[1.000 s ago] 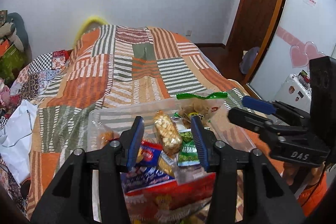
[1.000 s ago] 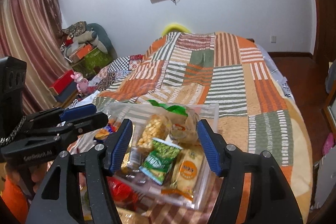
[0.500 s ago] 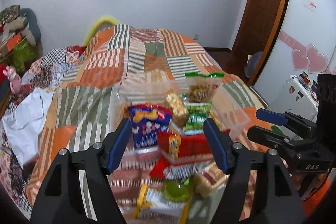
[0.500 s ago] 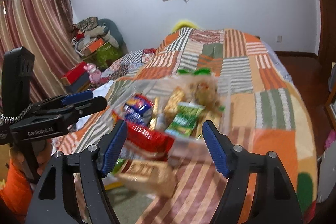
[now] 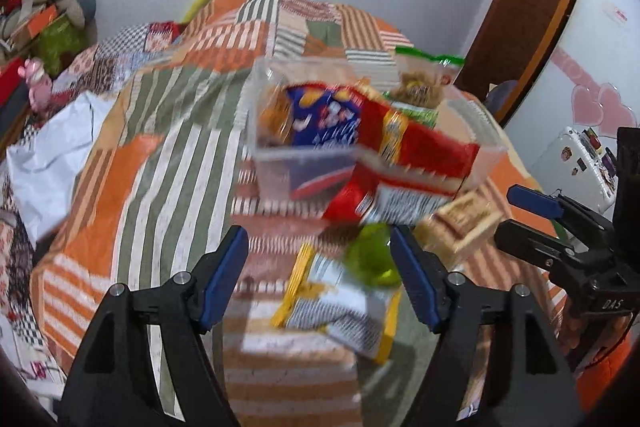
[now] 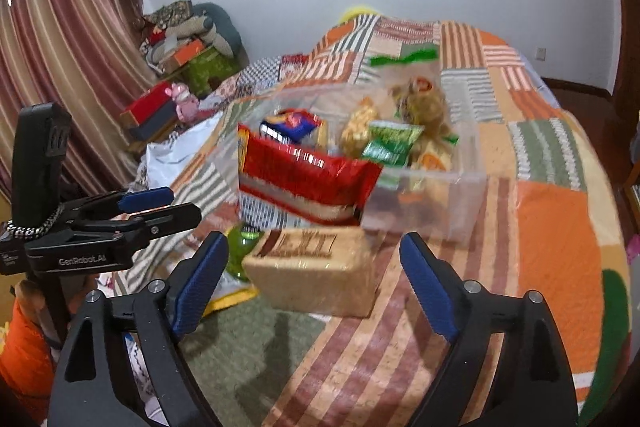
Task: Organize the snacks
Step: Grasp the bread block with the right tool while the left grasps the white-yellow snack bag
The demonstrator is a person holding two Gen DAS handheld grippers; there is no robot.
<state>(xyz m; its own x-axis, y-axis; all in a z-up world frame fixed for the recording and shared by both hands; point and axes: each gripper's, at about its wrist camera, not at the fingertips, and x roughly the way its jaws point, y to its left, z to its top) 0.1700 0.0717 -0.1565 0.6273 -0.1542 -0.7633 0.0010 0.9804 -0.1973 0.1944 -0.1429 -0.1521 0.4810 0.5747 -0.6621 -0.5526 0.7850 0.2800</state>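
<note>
On the patchwork bedspread (image 6: 552, 227), both grippers are hovering wide open over loose snacks, holding nothing.

Left gripper (image 5: 320, 267) jaws have just been opening, nothing pressing between them; yellow-edged packet (image 5: 340, 311) and green round thing (image 5: 372, 259) are lying below, blurred. Right gripper (image 6: 314, 275) jaws have also been opening, standing apart either side of the tan wrapped block (image 6: 312, 271), pads not touching it. Clear plastic bin (image 6: 460, 203) is sitting further up the bedspread, stuffed with packets; red bag (image 6: 304, 179) is leaning over its near wall.
</note>
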